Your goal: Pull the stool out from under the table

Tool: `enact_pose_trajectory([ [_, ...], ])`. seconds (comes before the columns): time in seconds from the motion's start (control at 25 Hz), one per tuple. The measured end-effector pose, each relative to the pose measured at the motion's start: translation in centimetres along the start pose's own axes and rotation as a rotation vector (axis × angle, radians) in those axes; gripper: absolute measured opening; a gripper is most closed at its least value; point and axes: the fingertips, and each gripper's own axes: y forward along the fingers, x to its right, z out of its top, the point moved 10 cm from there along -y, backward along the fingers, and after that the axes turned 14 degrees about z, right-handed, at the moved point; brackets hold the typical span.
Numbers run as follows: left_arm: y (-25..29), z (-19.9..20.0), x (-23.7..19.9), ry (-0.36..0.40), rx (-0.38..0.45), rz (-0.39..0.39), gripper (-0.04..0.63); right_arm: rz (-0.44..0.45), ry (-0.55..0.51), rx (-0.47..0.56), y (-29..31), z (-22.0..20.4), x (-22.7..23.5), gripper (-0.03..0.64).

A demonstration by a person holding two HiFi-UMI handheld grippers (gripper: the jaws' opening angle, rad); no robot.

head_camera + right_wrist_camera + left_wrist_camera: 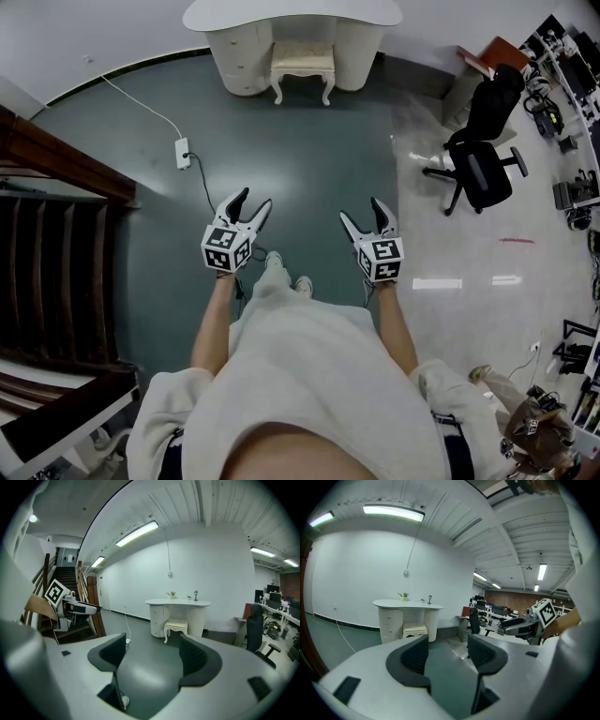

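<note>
A cream stool (302,67) stands tucked under the white curved table (291,14) against the far wall. In the left gripper view the stool (415,630) shows under the table (408,604), and in the right gripper view the stool (177,626) sits beneath the same table (178,603). My left gripper (254,198) and right gripper (361,209) hover side by side over the green floor, well short of the stool. Both stand open with nothing between the jaws, as the left gripper (447,646) and right gripper (152,651) show close up.
A black office chair (478,159) stands at the right on the pale floor. A white power strip (183,153) with its cable lies on the floor to the left. A dark wooden staircase (56,272) fills the left side. Cluttered desks (572,75) line the far right.
</note>
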Motion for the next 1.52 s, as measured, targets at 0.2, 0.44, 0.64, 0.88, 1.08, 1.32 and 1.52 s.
enact_pose_trajectory([
  [0.2,3.2,0.6,-1.6,-0.003,-0.011,0.009,0.239,0.003,0.002,-0.007,3.0,1.0,2.2,0.341],
  [0.44,10.1,2.3,-5.2,-0.005,-0.015,-0.006,0.239,-0.016,0.006,-0.014,8.8,3.1,6.3,0.339],
  [0.64,16.9,5.3,-8.9,-0.004,-0.015,-0.03,0.239,-0.041,0.005,-0.024,14.4,6.4,10.2,0.337],
  [0.88,25.0,10.0,-13.8,0.006,-0.016,-0.062,0.239,-0.087,0.012,-0.022,21.1,11.5,15.3,0.337],
  [1.08,30.9,12.8,-18.0,-0.005,-0.013,-0.072,0.239,-0.118,0.022,-0.02,26.1,14.3,18.5,0.337],
  [1.32,36.5,14.9,-21.1,-0.008,-0.019,-0.094,0.239,-0.148,0.037,-0.03,30.3,16.3,21.4,0.334],
  [1.52,40.1,15.7,-22.0,-0.014,-0.032,-0.113,0.239,-0.16,0.056,-0.055,31.9,16.6,23.6,0.333],
])
